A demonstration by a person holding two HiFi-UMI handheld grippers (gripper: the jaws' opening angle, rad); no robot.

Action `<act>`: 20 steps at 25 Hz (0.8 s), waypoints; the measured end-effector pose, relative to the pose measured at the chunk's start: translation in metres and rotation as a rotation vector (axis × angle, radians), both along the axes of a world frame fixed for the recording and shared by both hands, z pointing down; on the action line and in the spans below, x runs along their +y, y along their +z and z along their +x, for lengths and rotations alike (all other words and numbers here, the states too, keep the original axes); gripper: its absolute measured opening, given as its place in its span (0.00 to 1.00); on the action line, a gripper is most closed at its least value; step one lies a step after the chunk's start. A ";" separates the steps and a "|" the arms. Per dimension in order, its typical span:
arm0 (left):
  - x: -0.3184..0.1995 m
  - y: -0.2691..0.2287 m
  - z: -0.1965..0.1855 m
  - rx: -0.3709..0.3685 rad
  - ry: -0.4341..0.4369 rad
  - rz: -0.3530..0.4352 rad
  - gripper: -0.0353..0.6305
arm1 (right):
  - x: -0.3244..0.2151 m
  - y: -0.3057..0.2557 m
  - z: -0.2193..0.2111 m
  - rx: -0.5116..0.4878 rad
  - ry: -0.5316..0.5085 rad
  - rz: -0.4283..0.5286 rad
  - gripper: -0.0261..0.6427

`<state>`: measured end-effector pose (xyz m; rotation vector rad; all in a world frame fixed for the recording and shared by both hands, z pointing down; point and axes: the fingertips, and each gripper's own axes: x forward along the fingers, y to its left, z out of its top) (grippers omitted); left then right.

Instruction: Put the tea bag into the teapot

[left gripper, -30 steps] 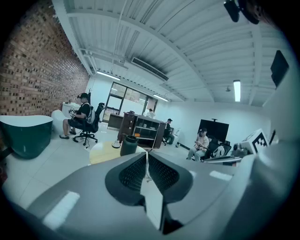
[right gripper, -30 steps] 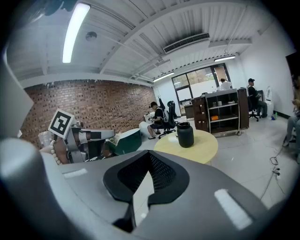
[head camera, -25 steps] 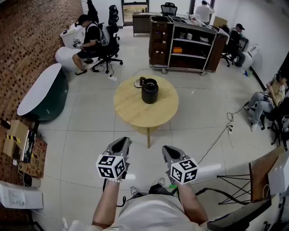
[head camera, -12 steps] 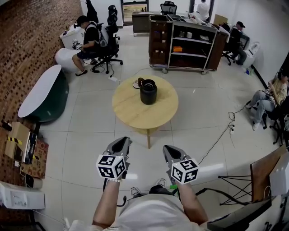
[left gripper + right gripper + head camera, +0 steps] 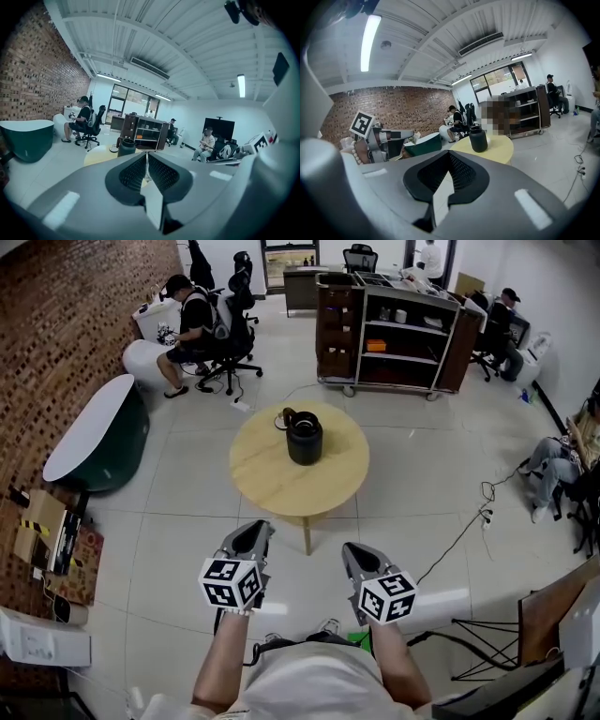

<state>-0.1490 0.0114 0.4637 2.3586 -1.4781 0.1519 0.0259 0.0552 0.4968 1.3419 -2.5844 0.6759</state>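
Observation:
A black teapot (image 5: 305,437) stands on a round wooden table (image 5: 328,479) some way ahead of me; its handle side faces a small dish (image 5: 280,418). I cannot make out the tea bag at this distance. Both grippers hang low over the floor, well short of the table. My left gripper (image 5: 251,532) is shut with nothing in it, and the teapot (image 5: 126,147) shows just beyond its tips (image 5: 146,157). My right gripper (image 5: 354,551) also looks shut and empty; the teapot (image 5: 478,139) stands on the table (image 5: 499,147) ahead of it.
A dark shelved cart (image 5: 394,329) stands behind the table. People sit on office chairs at the back left (image 5: 192,310) and along the right wall (image 5: 562,460). A green tub with a white top (image 5: 94,432) lies left. A cable (image 5: 464,526) crosses the tiled floor.
The table and teapot have slid slightly lower in the head view, as if I have come a little closer. Both grippers hold the same place and stay shut.

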 end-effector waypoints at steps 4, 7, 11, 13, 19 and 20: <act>-0.006 -0.003 0.019 -0.009 -0.013 0.009 0.09 | -0.009 0.005 0.020 0.001 -0.016 -0.006 0.04; -0.009 -0.004 0.030 -0.017 -0.026 0.011 0.09 | -0.014 0.009 0.034 -0.006 -0.027 -0.016 0.04; -0.014 -0.004 0.033 -0.028 -0.042 0.005 0.09 | -0.021 0.015 0.040 -0.018 -0.043 -0.028 0.04; -0.019 -0.003 0.034 -0.030 -0.046 0.000 0.09 | -0.027 0.017 0.040 -0.026 -0.046 -0.034 0.04; -0.046 -0.003 0.039 -0.026 -0.039 -0.001 0.09 | -0.048 0.023 0.043 -0.025 -0.049 -0.046 0.04; -0.052 -0.003 0.040 -0.024 -0.035 0.000 0.09 | -0.053 0.025 0.045 -0.020 -0.045 -0.048 0.04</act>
